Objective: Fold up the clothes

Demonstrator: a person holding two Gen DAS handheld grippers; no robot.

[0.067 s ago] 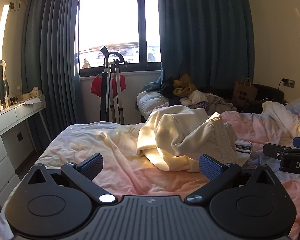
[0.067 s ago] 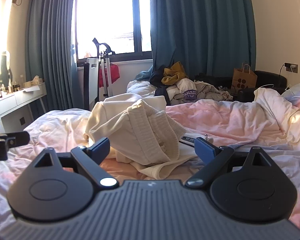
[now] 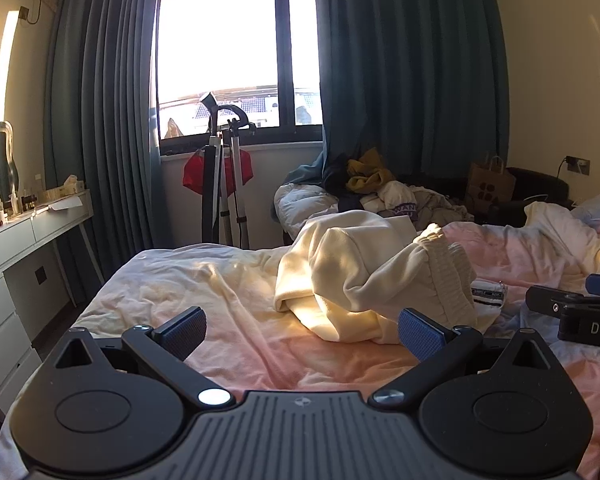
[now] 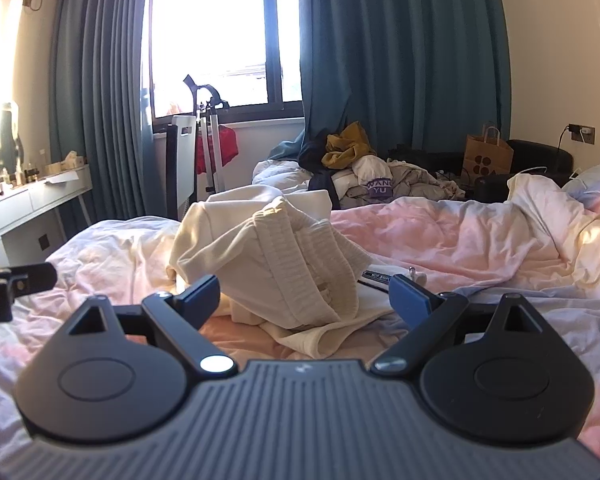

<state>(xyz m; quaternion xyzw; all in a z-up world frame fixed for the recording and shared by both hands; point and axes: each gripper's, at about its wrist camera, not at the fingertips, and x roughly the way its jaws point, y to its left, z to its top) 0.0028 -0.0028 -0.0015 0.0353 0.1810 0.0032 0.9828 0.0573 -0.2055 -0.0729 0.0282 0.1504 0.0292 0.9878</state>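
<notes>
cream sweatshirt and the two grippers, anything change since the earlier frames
Nothing visibly changed. The cream sweatshirt lies in the same crumpled heap on the bed, and the left gripper and right gripper hover before it as they did, both open and holding nothing.

Left gripper [image 3: 302, 330]: jaws spread wide, nothing between the blue pads [image 3: 420, 334]. Body level, fingers pointing forward, held low.

Right gripper [image 4: 306, 298]: jaws likewise spread wide, pads [image 4: 406, 296] bare, nothing gripped. Body level, fingers pointing forward.

Relative pose: the two grippers sit side by side, apart, not touching. The right gripper's finger shows at the right edge of the left wrist view; the left gripper's finger shows at the left edge of the right wrist view.
</notes>
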